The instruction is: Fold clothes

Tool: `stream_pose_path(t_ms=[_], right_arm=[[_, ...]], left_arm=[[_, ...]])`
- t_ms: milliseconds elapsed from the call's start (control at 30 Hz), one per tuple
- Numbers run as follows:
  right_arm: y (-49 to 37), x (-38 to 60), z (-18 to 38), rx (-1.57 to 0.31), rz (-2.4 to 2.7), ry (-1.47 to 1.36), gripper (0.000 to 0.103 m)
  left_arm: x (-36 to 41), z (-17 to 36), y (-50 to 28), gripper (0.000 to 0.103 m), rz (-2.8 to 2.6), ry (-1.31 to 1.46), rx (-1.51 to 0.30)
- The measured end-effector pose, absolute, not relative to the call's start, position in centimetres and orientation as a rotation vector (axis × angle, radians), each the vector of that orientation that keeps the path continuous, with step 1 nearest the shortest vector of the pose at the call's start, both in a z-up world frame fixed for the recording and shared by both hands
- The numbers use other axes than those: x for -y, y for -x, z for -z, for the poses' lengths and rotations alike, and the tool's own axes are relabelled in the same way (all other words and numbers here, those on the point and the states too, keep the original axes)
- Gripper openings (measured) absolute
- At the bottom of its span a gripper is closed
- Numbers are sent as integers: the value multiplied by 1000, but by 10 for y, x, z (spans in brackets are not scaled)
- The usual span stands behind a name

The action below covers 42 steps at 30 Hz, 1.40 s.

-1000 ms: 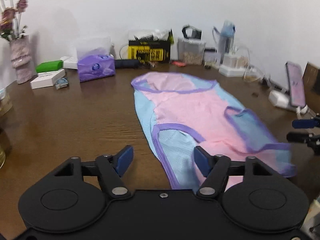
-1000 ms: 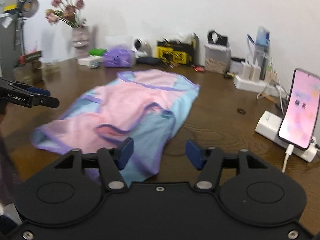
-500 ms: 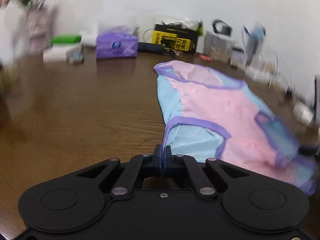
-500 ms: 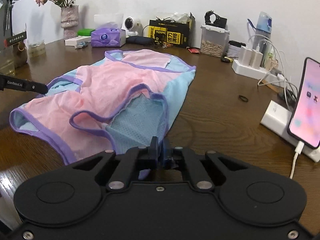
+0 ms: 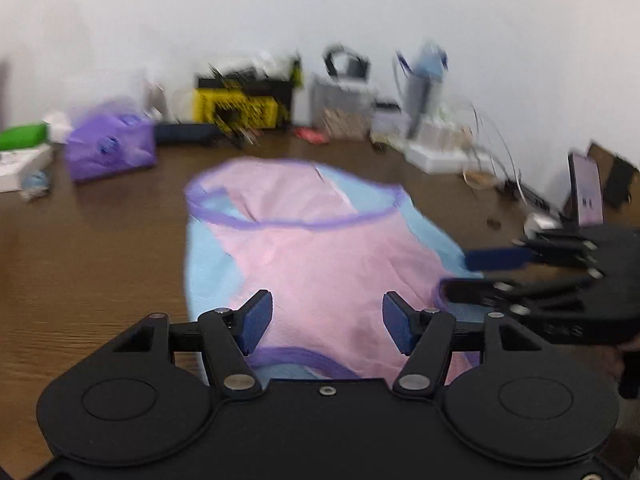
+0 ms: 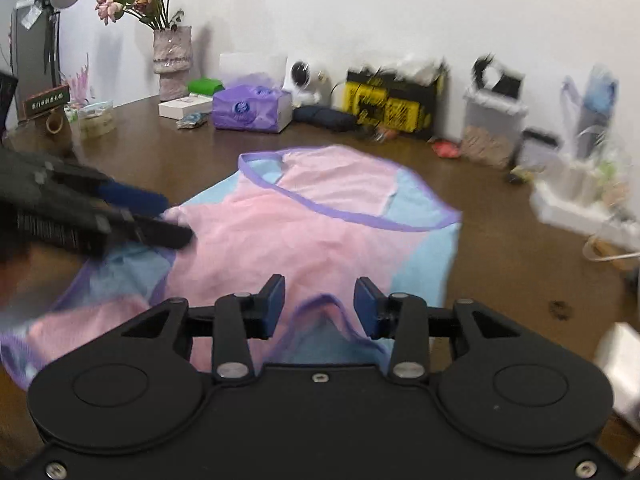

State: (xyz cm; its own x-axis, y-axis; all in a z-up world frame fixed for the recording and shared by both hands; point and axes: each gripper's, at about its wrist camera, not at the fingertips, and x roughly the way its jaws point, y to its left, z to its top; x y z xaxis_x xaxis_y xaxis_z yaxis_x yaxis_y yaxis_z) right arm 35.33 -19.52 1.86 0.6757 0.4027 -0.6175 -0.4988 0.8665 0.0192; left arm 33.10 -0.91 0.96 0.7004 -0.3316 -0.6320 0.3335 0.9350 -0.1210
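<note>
A pink and light-blue sleeveless top with purple trim (image 5: 320, 256) lies on the brown table, its hem opening toward the far wall; it also shows in the right wrist view (image 6: 320, 236). My left gripper (image 5: 326, 326) is open and empty, just above the near part of the top. My right gripper (image 6: 320, 310) is open and empty over a purple-edged armhole. Each gripper shows at the side of the other's view: the right one (image 5: 480, 272) over the top's right edge, the left one (image 6: 160, 220) over its left edge.
Along the far wall stand a purple tissue box (image 6: 250, 108), a yellow and black box (image 6: 392, 104), a vase of flowers (image 6: 172, 62), containers and a white power strip (image 5: 440, 158). A phone (image 5: 586, 198) stands at the right. The brown table (image 5: 100, 260) surrounds the top.
Both grippers were shut half a second ago and are now open. Both have moved forward over the top, closer to its middle. The view is blurred by motion.
</note>
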Motion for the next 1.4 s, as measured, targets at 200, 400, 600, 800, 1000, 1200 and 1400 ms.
stream_pose_path(t_ms=[200, 400, 600, 800, 1000, 1200, 1400], right_arm=[[-351, 209, -6, -682, -481, 135, 6], [-349, 231, -11, -617, -427, 75, 7], [-356, 216, -16, -647, -472, 158, 52], [-355, 211, -8, -663, -513, 138, 8], [-366, 204, -22, -586, -503, 141, 11], [-389, 214, -38, -573, -494, 188, 70], [-500, 251, -25, -687, -373, 98, 68]], left_arm=[[-22, 6, -337, 3, 255, 146, -728], [-32, 5, -341, 6, 218, 242, -713], [-8, -7, -346, 74, 324, 123, -697], [-1, 1, -361, 0, 310, 132, -736], [-29, -7, -366, 4, 119, 218, -635], [-47, -29, -396, 89, 152, 146, -630], [-33, -17, -487, 89, 113, 83, -750]])
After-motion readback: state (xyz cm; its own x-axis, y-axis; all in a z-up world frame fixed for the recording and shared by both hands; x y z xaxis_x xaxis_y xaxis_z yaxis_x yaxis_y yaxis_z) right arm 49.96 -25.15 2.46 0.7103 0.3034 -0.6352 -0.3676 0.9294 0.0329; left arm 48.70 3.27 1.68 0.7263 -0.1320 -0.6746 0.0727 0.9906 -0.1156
